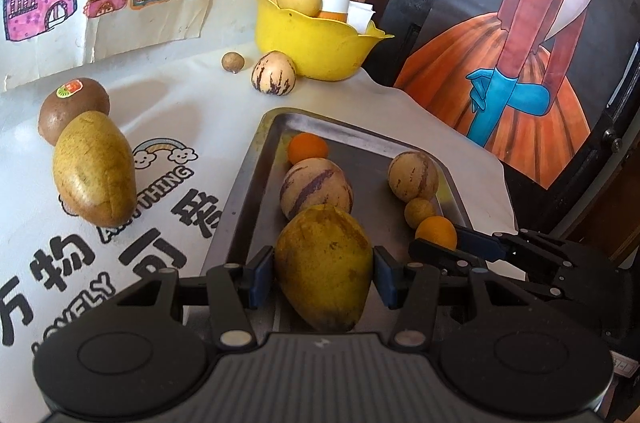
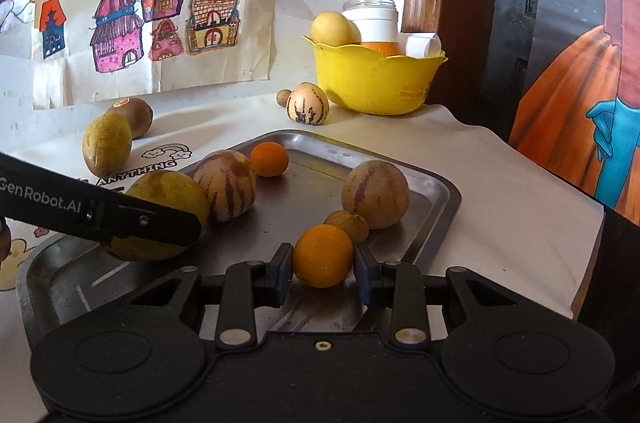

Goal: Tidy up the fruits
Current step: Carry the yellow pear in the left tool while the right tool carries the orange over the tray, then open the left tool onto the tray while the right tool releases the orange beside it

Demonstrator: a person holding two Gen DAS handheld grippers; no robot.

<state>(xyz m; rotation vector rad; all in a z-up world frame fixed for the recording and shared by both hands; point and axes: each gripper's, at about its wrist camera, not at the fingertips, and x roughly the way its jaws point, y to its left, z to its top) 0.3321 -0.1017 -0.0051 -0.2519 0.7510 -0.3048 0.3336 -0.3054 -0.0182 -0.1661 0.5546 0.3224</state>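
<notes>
- Left gripper (image 1: pixel 324 273) clamped around mango (image 1: pixel 324 271) over metal tray (image 1: pixel 260 183); striped pepino melon (image 1: pixel 316 189) directly ahead.
- Right gripper (image 2: pixel 323 269) pinching orange (image 2: pixel 323 255); small brown fruit (image 2: pixel 347 225) just beyond.

The white cloth (image 1: pixel 168 111) spread over the tabletop carries black printed lettering: in the left wrist view "ANYTHING" (image 1: pixel 150 197) runs in outlined capitals under a little rainbow with two smiling clouds, with large Chinese characters below it, of which "万物" (image 1: pixel 44 275) reads plainly and the rest are cut off by the tray, and part of "LOVELY" (image 1: pixel 72 315) runs along the bottom. The right wrist view shows "ANYTHING" (image 2: pixel 138 173) again. The left gripper's arm (image 2: pixel 100 211) reads "GenRobot.AI" (image 2: pixel 42 201) in white. The kiwi (image 1: pixel 74 109) wears a sticker, too small to read.
</notes>
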